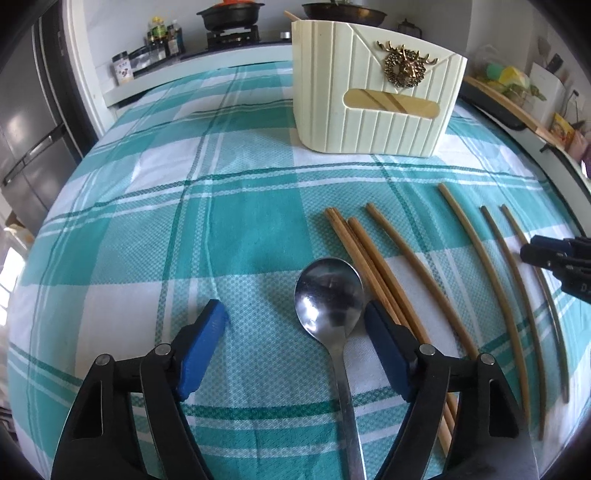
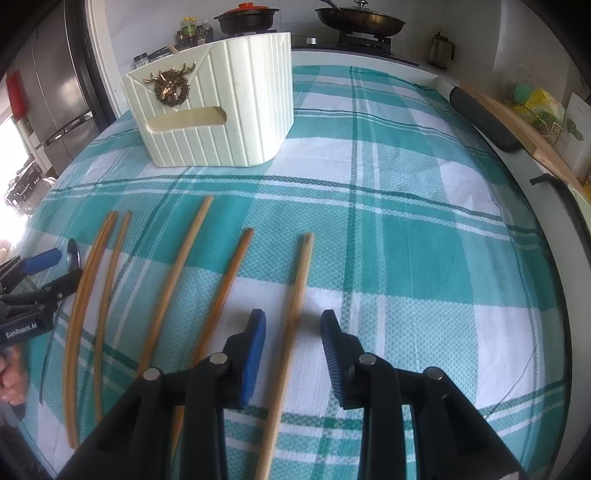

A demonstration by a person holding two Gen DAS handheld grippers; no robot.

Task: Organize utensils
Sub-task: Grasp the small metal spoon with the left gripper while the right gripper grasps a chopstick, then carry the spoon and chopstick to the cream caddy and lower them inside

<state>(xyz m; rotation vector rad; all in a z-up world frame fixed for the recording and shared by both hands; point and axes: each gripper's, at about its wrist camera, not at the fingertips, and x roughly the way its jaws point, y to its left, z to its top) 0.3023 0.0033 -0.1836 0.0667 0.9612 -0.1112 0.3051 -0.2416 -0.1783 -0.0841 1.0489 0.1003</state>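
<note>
A metal spoon (image 1: 328, 295) lies on the checked tablecloth, its handle running between my left gripper's (image 1: 295, 325) open blue fingers. Several wooden chopsticks (image 1: 373, 266) lie in a row to its right. A cream utensil holder (image 1: 373, 88) with a gold deer badge stands at the far side and also shows in the right wrist view (image 2: 218, 107). My right gripper (image 2: 293, 332) is open, its fingers on either side of the rightmost chopstick (image 2: 293, 314), apart from it. The left gripper (image 2: 40, 273) and spoon bowl (image 2: 73, 254) show at the left edge there.
A teal and white checked tablecloth (image 2: 406, 229) covers the table. Behind it a stove holds a black pot (image 1: 231, 14) and a pan (image 2: 360, 16). Bottles and jars (image 1: 162, 37) stand at the back left. A fridge (image 1: 29, 122) is far left. A board (image 2: 524, 129) lies right.
</note>
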